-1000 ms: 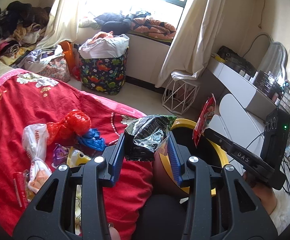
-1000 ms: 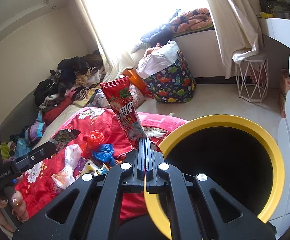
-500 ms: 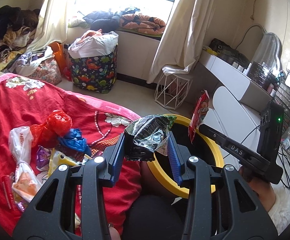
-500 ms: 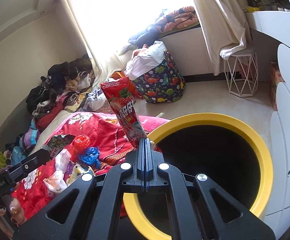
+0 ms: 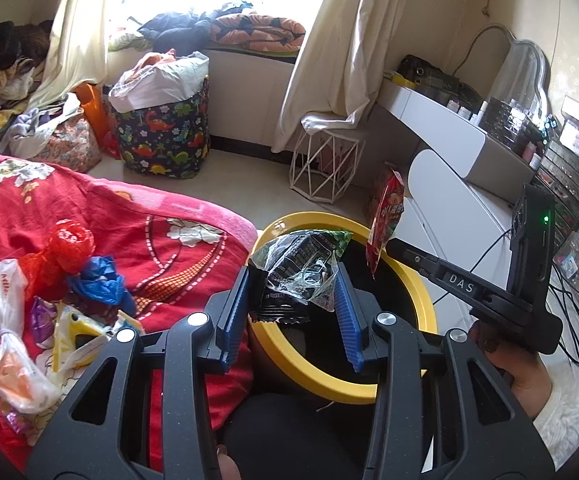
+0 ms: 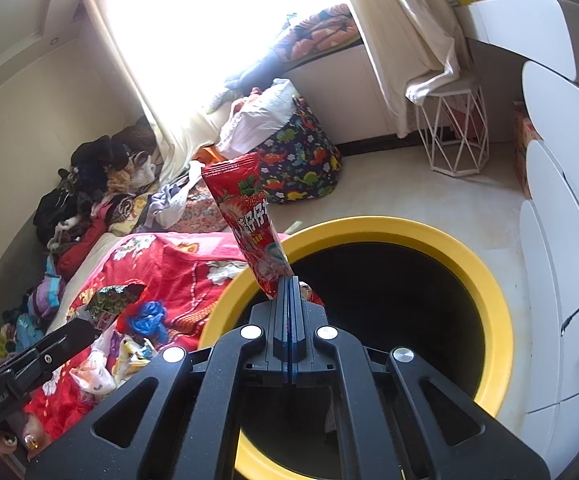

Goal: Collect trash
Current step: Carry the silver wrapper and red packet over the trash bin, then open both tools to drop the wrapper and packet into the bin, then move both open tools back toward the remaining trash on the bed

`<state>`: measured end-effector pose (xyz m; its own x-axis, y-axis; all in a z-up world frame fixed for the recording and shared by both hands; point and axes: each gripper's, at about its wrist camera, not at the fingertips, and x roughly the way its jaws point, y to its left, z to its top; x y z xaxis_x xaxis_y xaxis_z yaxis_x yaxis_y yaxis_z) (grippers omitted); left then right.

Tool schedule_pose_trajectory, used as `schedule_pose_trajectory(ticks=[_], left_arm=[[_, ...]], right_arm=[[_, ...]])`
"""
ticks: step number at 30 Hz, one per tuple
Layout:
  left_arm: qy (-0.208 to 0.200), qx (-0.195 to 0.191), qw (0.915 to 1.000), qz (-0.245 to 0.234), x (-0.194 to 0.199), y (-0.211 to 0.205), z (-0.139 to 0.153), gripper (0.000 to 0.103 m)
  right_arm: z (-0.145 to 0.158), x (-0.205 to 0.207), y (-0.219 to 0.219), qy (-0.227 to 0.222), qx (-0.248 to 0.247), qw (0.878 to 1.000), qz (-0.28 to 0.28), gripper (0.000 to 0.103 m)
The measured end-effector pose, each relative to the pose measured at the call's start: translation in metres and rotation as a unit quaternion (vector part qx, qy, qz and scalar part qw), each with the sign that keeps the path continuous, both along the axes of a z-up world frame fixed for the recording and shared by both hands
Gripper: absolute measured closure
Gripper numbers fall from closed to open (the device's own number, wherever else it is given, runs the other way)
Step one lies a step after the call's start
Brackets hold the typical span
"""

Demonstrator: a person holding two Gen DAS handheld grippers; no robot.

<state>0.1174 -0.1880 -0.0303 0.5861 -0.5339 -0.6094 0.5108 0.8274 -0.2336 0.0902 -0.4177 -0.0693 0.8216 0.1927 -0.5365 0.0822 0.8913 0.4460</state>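
Left wrist view: left gripper [image 5: 295,280] pinches crumpled black wrapper [image 5: 295,270] between blue pads, held over near rim of yellow bin [image 5: 423,300]. Same view alone shows hand [image 5: 517,372] gripping right tool, dresser [image 5: 445,132], more trash [image 5: 63,276] loose on red blanket [image 5: 161,256].

Right wrist view: right gripper [image 6: 290,284] pressed tight on red packet [image 6: 249,220], packet standing tilted up-left above bin rim. This view alone shows bin's dark inside. Left tool reaches in from lower left, wrapper at tip over blanket.
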Motion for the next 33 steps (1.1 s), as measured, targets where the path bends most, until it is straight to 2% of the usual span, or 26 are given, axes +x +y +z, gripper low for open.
schedule_pose_trajectory(ticks=[13,16,17,19,20,23,24,25,29,33], left_arm=[[0.024,0.018,0.9991,-0.029,0.009,-0.034,-0.019,0.07],[0.042,0.02,0.9985,-0.029,0.015,-0.04,-0.026,0.066],[0.047,0.017,0.9984,-0.028,0.017,-0.042,-0.027,0.063],[0.051,0.011,0.9982,-0.028,0.02,-0.043,-0.029,0.042],[0.052,0.007,0.9982,-0.029,0.02,-0.043,-0.03,0.04],[0.045,0.001,0.9986,-0.027,0.017,-0.041,-0.03,0.027],[0.041,-0.001,0.9989,-0.023,0.016,-0.038,-0.029,0.02],[0.039,-0.004,0.9991,-0.019,0.015,-0.037,-0.028,0.017],[0.026,-0.009,0.9996,0.007,0.014,-0.024,-0.023,0.011],[0.013,-0.011,0.9992,0.036,0.013,-0.008,-0.015,0.011]], right_arm=[[-0.019,0.002,-0.023,0.034,0.023,0.999,-0.013,0.102],[-0.024,0.0,-0.029,0.047,0.026,0.998,-0.018,0.1],[-0.025,0.0,-0.031,0.05,0.025,0.998,-0.021,0.096],[-0.025,-0.003,-0.033,0.054,0.026,0.998,-0.033,0.063],[-0.024,-0.005,-0.034,0.052,0.027,0.997,-0.043,0.06],[-0.022,-0.008,-0.035,0.05,0.022,0.997,-0.052,0.058],[-0.021,-0.009,-0.035,0.048,0.019,0.997,-0.053,0.054],[-0.02,-0.01,-0.035,0.046,0.015,0.997,-0.054,0.05],[-0.014,-0.009,-0.027,0.034,-0.005,0.998,-0.047,0.045],[-0.007,-0.01,-0.017,0.021,-0.018,0.999,-0.037,0.04]])
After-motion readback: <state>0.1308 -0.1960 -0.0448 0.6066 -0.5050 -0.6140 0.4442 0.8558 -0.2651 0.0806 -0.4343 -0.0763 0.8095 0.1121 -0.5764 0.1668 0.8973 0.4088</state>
